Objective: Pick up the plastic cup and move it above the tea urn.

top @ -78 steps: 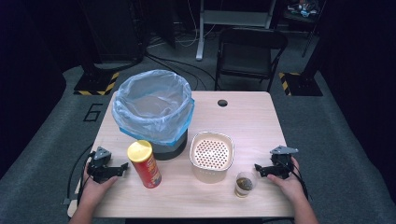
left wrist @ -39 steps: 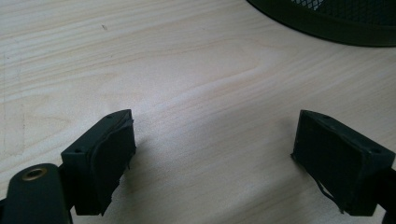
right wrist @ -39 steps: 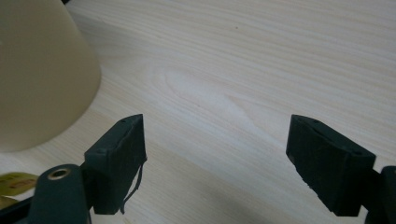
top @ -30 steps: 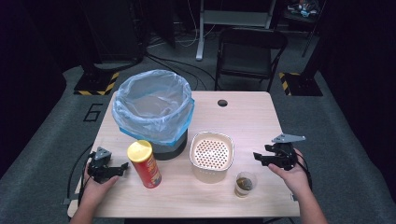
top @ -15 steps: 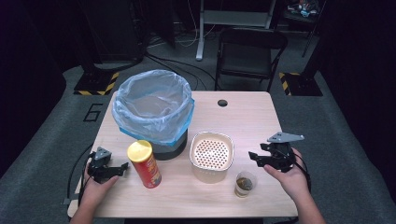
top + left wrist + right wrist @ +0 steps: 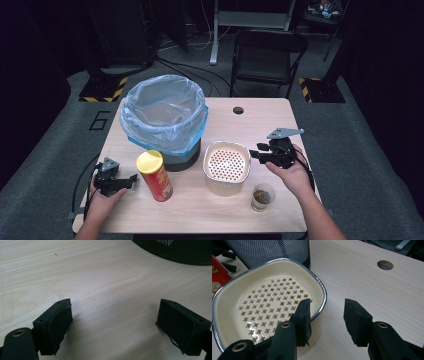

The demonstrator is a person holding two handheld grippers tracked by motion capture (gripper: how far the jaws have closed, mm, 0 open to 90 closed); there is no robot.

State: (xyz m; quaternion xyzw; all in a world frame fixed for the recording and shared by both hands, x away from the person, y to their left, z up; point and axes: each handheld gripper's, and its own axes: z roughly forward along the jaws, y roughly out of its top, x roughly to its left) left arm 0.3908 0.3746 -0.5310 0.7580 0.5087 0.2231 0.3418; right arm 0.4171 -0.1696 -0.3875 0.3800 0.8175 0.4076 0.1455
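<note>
R gripper [image 6: 256,154] just beside bowl [image 6: 226,167] rim, one jaw over rim, other outside; jaws closing, spread, nothing pinched yet. L gripper [image 6: 131,179] spread, empty.

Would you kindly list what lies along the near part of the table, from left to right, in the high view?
Left hand-held gripper → red chip can → cream perforated bowl → small glass cup → right hand-held gripper overlaps the bowl's edge, so its hand comes last.

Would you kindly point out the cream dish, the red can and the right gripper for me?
cream dish [image 6: 226,162]: high view, on its patterned floor.
red can [image 6: 157,181]: high view, on its red side.
right gripper [image 6: 254,150]: high view, midway between its fingertips.
</note>
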